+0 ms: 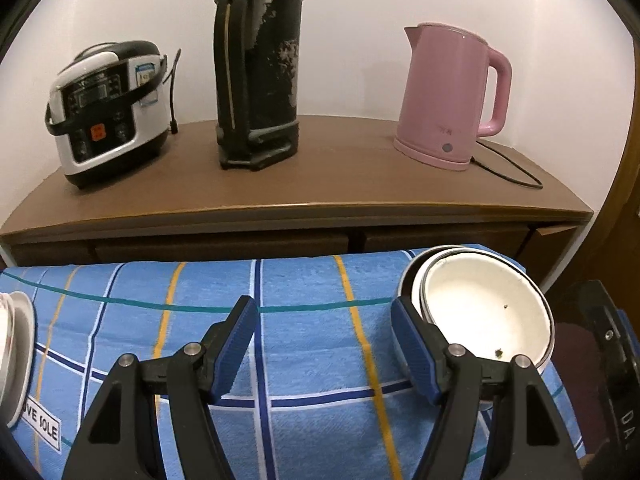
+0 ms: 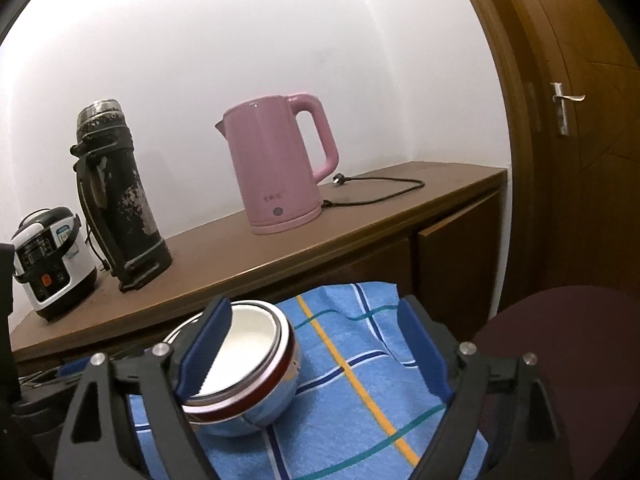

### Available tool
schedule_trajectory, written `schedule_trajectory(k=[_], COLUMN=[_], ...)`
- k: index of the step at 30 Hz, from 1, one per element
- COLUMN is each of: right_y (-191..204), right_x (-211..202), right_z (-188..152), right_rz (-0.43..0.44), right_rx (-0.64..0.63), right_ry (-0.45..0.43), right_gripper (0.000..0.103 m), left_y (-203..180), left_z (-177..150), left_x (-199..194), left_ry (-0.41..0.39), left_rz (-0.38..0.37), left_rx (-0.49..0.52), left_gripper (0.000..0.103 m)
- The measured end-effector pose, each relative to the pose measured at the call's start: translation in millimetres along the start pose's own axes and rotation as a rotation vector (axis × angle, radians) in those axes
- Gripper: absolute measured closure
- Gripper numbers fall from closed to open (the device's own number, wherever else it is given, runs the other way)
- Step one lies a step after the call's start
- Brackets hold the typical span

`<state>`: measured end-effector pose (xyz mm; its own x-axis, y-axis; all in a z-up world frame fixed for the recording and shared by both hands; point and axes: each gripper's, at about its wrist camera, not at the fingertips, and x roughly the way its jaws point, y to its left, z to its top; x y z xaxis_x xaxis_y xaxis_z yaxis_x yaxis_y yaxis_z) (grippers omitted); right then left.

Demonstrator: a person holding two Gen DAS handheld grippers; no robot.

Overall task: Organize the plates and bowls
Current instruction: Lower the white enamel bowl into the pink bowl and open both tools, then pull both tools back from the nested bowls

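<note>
A stack of nested bowls [image 1: 484, 312], white inside, sits on the blue checked cloth [image 1: 304, 320] at the right. My left gripper [image 1: 324, 344] is open and empty above the cloth, its right finger next to the bowls. A metal plate [image 1: 16, 352] shows at the far left edge. In the right wrist view the same bowls [image 2: 256, 364], steel outside with a red band, lie behind my left finger. My right gripper [image 2: 316, 348] is open and empty above the cloth [image 2: 360, 400].
A brown cabinet [image 1: 304, 184] stands behind the cloth with a rice cooker [image 1: 108, 112], a black thermos [image 1: 258, 64] and a pink kettle [image 1: 448, 96] with its cord. A wooden door [image 2: 580, 120] and a dark red seat [image 2: 560, 340] are at the right.
</note>
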<state>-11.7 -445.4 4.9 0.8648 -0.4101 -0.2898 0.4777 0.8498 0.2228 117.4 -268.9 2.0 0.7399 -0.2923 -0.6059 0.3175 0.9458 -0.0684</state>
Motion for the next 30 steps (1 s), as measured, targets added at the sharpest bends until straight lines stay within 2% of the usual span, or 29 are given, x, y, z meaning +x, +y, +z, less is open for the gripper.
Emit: schedule_trajectory(k=[18, 30], right_y=[-3, -4], right_x=[-25, -45], right_z=[-9, -15], right_rz=[0.028, 0.03], right_rx=[-0.001, 0.005], right_ry=[-0.025, -0.028], right_gripper=[0.015, 0.015], left_y=[2, 2], left_z=[-26, -39], left_x=[-13, -25], left_ry=[-0.002, -0.004], left_rz=[0.028, 0.015], left_rx=[0.036, 0.043], left_gripper=[0.031, 0.031])
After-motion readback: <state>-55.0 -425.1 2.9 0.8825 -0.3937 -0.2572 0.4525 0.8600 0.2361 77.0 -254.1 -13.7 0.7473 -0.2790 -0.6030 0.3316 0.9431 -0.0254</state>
